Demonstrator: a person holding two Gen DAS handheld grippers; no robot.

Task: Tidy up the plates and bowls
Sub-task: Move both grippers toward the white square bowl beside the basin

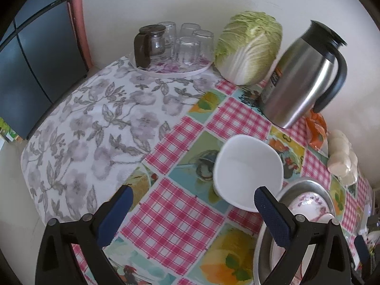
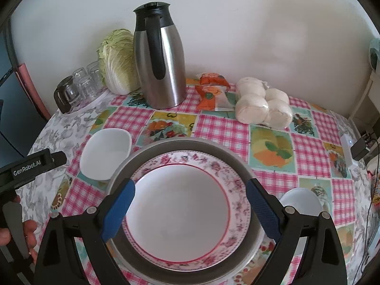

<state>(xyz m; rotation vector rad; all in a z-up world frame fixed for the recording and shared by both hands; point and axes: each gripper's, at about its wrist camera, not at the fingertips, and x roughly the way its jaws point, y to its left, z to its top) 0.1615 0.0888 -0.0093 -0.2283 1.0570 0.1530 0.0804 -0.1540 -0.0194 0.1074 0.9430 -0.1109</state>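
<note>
1. The floral-rimmed plate lies flat, face up, inside a round metal basin at the centre of the right wrist view; being round, it has no long axis.
2. A squarish white bowl sits upright, mouth up, at 10 o'clock from the plate, touching the basin's rim. A second white bowl sits at 3 o'clock, partly hidden behind a finger.
3. The right gripper is released, jaws wide, hanging over the plate with nothing gripped.
4. The left gripper is also spread wide and empty, with the white bowl just beyond its right finger.
5. "GenRobot.AI" reads on the left gripper's body at 9 o'clock in the right view; the thermos label is unreadable.
6. The table wears a pink-checked, fruit-print cloth, overlaid by a grey floral one at 10 o'clock, against a white wall.
</note>
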